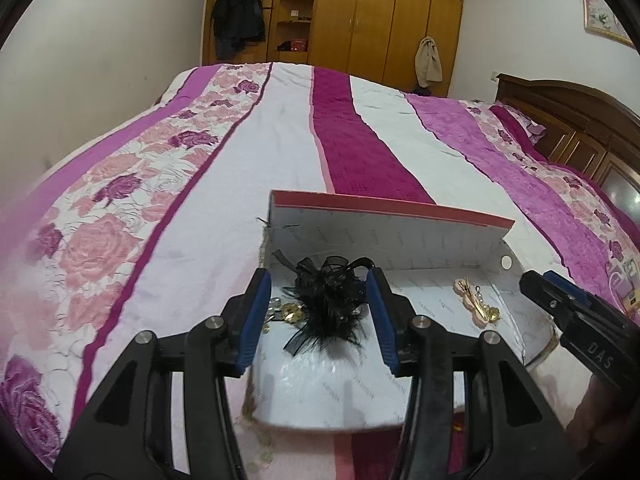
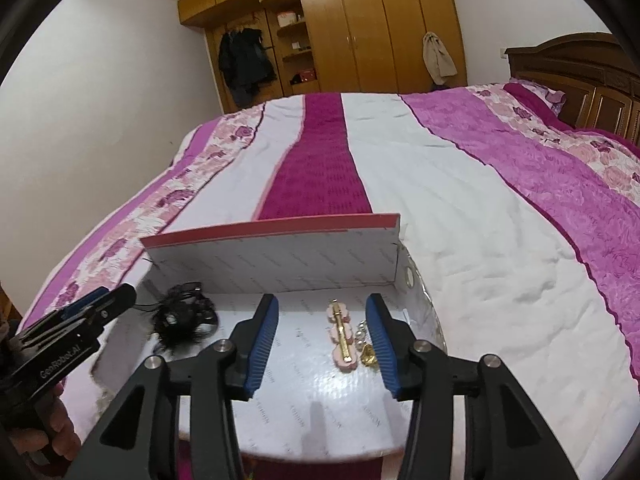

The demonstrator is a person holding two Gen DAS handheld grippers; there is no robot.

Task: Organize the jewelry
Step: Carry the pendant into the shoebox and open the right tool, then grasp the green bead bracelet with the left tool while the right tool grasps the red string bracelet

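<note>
1. The room is bright with soft, even light.
2. Small grey shadows fall on the white box floor (image 2: 320, 412).
3. Both pictures bend round at the edges, with dark corners.
4. The bedspread (image 1: 132, 240) looks blurry near the left edge.

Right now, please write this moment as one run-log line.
left gripper: open over black feather clip | right gripper: open over pink hair clip | both clips in box

Left gripper (image 1: 318, 312): jaws held apart above the feather clip (image 1: 326, 306).
Box (image 1: 400, 236): feather clip near left wall, pink hair clip (image 1: 478, 302) near right wall.
</note>
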